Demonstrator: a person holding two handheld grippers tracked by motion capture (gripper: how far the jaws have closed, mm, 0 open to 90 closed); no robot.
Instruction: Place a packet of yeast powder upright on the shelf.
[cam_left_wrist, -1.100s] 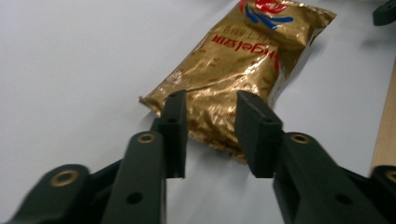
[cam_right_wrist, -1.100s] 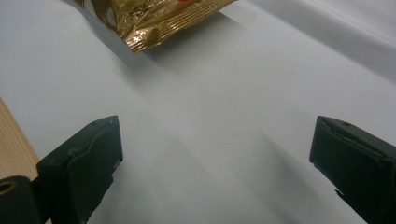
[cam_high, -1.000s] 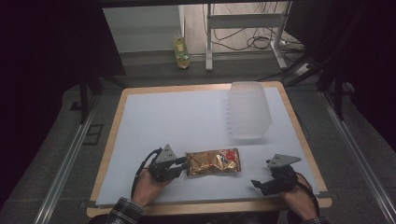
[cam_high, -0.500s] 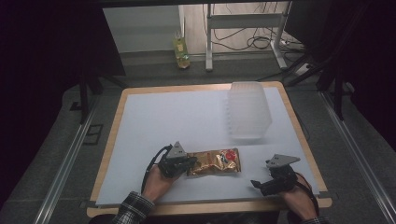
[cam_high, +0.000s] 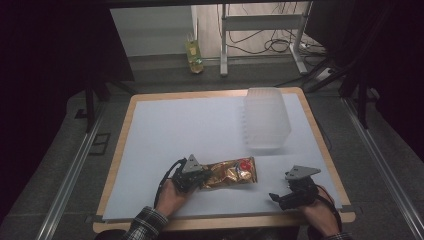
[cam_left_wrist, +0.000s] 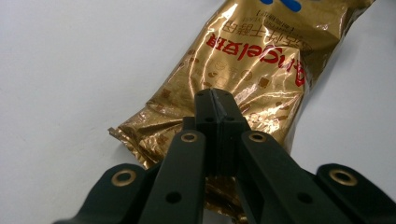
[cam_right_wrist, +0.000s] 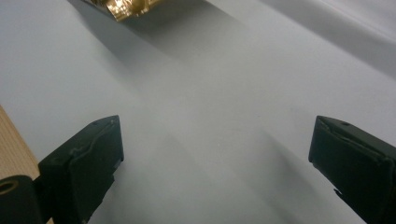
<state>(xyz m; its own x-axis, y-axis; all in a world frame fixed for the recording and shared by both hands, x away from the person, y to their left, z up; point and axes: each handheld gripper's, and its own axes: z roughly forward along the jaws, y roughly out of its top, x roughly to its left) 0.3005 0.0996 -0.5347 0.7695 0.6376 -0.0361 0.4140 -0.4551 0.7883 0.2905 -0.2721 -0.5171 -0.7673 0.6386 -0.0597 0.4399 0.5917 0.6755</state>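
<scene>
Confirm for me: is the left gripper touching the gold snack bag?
Touching. In the left gripper view the left gripper has its jaws pressed together over the crinkled end of the gold snack bag, pinching the foil.

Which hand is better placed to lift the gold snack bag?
Left. The left gripper is already shut on the crimped end of the gold snack bag. The right gripper stands open above bare white mat, apart from the bag.

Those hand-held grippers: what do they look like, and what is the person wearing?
Both the left gripper and the right gripper are black, each topped by a grey three-cornered plate. Their jaws are flat black bars joined by brass-coloured rivets, ending in blocky black pads. A black cable loops from the left one. The left hand comes out of a plaid sleeve.
</scene>
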